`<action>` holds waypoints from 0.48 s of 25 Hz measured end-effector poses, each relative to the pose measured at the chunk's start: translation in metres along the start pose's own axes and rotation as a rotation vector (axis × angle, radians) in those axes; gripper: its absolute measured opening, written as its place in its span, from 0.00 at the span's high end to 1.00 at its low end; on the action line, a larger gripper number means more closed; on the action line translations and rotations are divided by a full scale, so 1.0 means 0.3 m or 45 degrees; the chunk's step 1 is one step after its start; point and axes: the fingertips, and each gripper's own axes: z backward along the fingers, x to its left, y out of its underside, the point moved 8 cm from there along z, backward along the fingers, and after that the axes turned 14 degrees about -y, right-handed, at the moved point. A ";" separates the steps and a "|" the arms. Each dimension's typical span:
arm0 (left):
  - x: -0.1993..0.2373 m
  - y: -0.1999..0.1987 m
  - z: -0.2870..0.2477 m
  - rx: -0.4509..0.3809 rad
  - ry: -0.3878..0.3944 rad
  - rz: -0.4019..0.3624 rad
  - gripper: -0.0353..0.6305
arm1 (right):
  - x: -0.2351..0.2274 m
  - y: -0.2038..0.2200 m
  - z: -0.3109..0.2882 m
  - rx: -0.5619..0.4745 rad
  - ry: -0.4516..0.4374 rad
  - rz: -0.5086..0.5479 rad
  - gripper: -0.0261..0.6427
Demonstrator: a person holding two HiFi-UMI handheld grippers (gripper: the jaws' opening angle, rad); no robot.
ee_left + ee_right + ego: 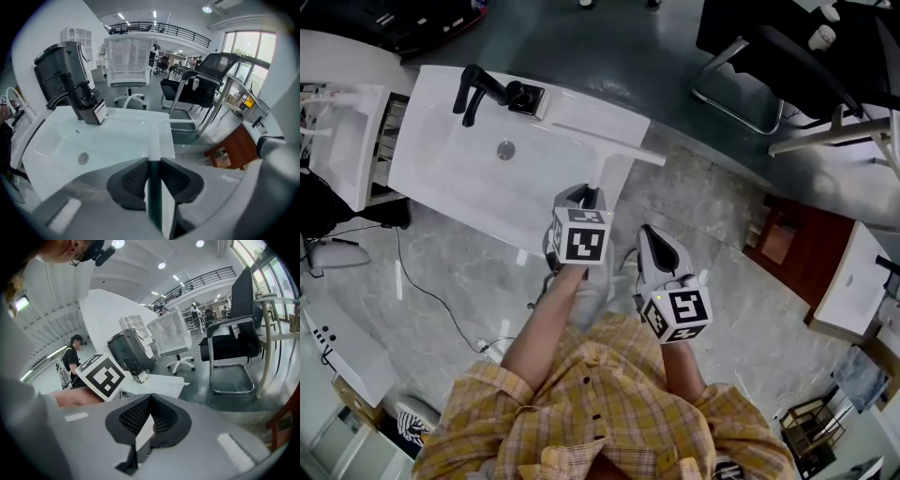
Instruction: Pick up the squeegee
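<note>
Grey marbled floor (694,202) spreads under a white sink (441,164) that we see from above, lying at about 10 o'clock from the middle of the head view. It has a black faucet (483,89) at its far edge and a round drain (505,149) in the basin.

The squeegee (609,143) is over the sink's right rim. Its pale blade runs across at 12 o'clock from our left gripper (589,194), and its handle comes back into the jaws. We cannot tell whether the blade touches the rim. Our left gripper has its ribbed pads pressed on both sides of that thin handle.

Our right gripper (645,232) hangs at 4 o'clock from the left one, apart from the sink. Its jaws are brought together, and we make out nothing gripped between them.
</note>
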 end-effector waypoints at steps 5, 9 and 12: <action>0.001 0.007 0.068 -0.056 -0.016 0.036 0.81 | 0.028 -0.007 0.041 -0.010 -0.019 0.035 0.96; -0.009 0.024 0.130 -0.109 -0.024 0.067 0.81 | 0.056 -0.006 0.087 -0.027 -0.038 0.067 0.96; -0.014 0.031 0.181 -0.154 -0.031 0.084 0.81 | 0.079 -0.014 0.119 -0.045 -0.054 0.087 0.96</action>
